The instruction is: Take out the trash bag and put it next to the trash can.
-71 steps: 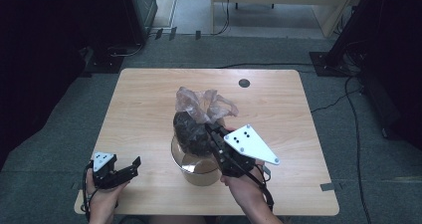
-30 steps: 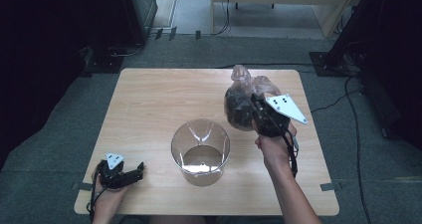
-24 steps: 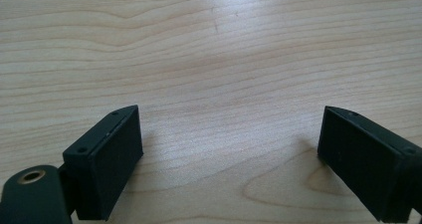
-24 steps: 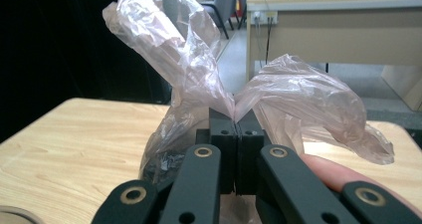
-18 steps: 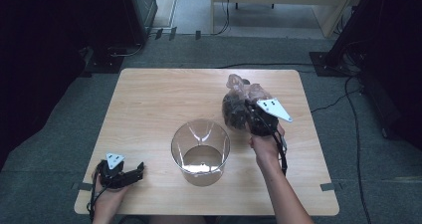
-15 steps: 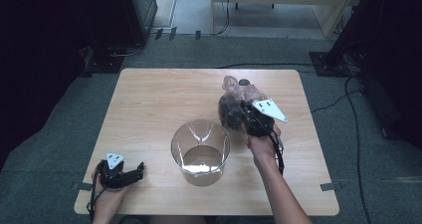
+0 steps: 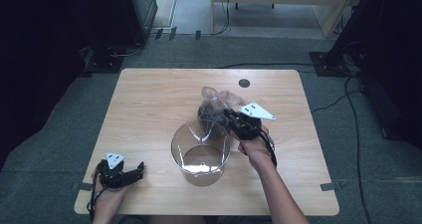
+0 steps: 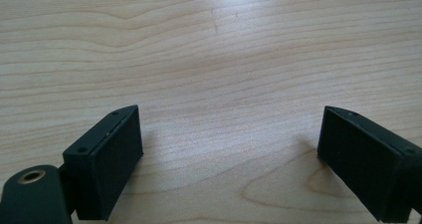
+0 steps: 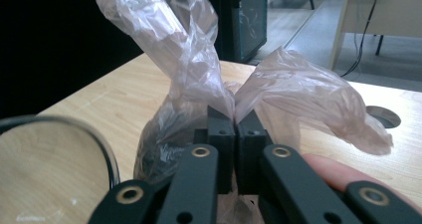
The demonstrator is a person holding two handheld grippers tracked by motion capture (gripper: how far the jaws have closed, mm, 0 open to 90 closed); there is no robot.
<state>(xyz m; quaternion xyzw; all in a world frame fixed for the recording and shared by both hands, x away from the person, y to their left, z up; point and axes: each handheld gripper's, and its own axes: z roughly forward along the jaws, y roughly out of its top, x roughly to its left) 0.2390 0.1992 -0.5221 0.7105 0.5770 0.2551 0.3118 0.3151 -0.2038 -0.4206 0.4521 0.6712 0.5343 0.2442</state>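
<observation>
Since a second ago, the right gripper [image 7: 230, 115] has carried the plastic bag [image 7: 215, 104] leftward, now frame centre, clamped shut on it beside the glass bowl [image 7: 200, 149]; the left gripper [image 7: 135, 170] rests open, lower left, on the desk [image 7: 149, 99].

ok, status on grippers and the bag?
Right gripper shut on bag, bag low beside bowl. Left gripper open, empty, over table. Nothing in the way.

Light wooden table [image 7: 149, 104]: clear glass bowl [image 7: 200, 153] near front, plastic bag [image 7: 215, 107] just behind it.
</observation>
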